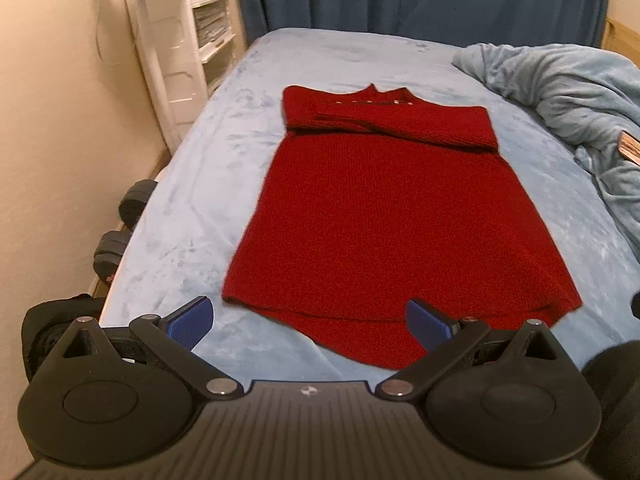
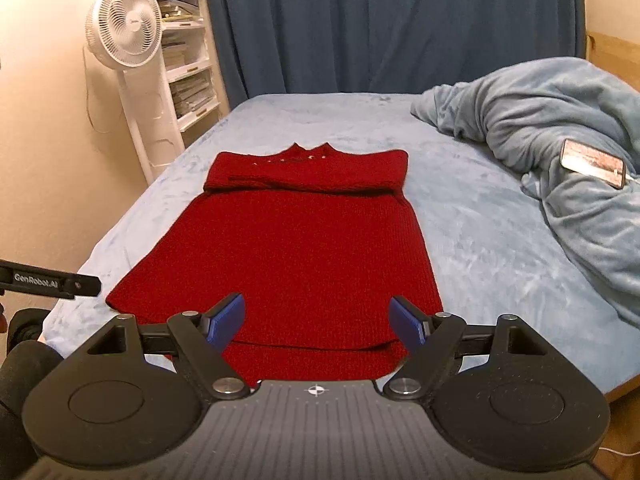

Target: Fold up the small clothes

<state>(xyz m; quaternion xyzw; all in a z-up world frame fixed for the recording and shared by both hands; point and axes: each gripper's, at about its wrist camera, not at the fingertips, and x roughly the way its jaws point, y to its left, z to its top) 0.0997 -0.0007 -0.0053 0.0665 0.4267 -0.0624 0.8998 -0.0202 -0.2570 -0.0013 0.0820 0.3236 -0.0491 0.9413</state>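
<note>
Above the near hem, the left hand-held gripper and right hand-held gripper both hang wide apart, gripping nothing. Beyond them the red knit sweater lies flat on the light-blue bed, sleeves folded across its chest, a rumpled blanket beside it.

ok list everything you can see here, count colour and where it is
sweater: one, red, flat mid-bed, sleeves folded across chest
bed: one, light blue cover
blanket: one, grey-blue, bunched at right
phone: one, on the blanket
fan: one, white, left of bed
shelf unit: one, white, behind fan
curtain: one, dark blue, at back
left claw: one, black, blue pads, open, empty
right claw: one, same, open, empty
</note>
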